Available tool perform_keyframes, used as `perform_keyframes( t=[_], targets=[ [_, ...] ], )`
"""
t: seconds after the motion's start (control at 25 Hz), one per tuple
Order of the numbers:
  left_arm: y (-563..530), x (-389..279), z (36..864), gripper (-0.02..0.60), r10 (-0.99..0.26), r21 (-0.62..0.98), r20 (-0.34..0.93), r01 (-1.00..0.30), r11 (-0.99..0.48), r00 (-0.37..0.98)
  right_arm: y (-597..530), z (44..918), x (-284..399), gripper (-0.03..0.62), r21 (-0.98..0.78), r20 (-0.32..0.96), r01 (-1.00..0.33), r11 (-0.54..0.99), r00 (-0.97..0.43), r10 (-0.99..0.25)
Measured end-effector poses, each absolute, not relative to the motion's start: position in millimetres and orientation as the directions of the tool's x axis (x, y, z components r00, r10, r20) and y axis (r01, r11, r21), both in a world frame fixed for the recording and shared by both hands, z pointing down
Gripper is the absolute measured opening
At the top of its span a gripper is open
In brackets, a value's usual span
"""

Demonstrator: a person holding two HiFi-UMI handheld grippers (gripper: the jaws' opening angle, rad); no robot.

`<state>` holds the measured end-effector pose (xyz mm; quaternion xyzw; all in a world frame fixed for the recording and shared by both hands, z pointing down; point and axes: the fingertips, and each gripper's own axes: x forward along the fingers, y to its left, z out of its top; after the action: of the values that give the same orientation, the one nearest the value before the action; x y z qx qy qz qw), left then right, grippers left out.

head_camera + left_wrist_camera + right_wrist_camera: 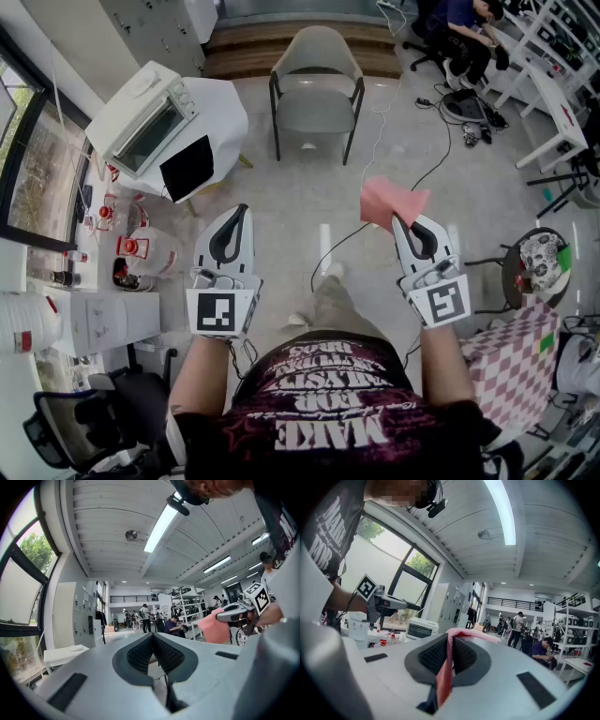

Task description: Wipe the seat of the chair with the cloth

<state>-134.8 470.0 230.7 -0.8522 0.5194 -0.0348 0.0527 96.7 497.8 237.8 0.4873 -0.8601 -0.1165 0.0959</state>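
1. Pink cloth [391,201] is pinched in the right gripper [403,221], whose jaws are clamped onto it. In the right gripper view it runs as a thin band between the dark pads [465,656] and folds over their tips.
2. The left gripper [241,212] is closed on nothing. In the left gripper view its ribbed pads meet at the tip with only air below them.
3. Both grippers are held up in front of the person, side by side and well apart, above the pale floor [281,202].
4. The chair [316,56], grey with dark legs, stands ahead of them, well apart from both. Its seat [315,111] is bare and the cloth does not touch it.
5. At the left, a white-draped table [225,117] carries a white oven [145,117].
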Motion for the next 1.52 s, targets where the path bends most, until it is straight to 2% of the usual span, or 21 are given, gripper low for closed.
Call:
perform_keyframes(
  t=[0.36,0.84,1.28,1.52],
  targets=[
    [433,-123,244,0.005,-0.884,-0.117,0.054,-0.876,-0.468,0.465,469,243,103,0.009,0.259,0.056,-0.817,0.515,-0.520,-0.853],
    [324,-92,235,0.005,-0.893,-0.139,0.030,-0.883,-0.448,0.448,361,251,149,0.009,0.209,0.049,-0.829,0.519,-0.521,-0.852],
    [262,-55,228,0.005,-0.921,-0.179,0.005,-0.906,-0.383,0.389,286,251,207,0.009,0.212,0.046,-0.810,0.547,-0.551,-0.834],
    [260,-60,238,0.005,-0.945,-0.180,0.034,-0.928,-0.326,0.325,265,259,219,0.009,0.177,0.050,-0.802,0.570,-0.571,-0.819]
  ],
)
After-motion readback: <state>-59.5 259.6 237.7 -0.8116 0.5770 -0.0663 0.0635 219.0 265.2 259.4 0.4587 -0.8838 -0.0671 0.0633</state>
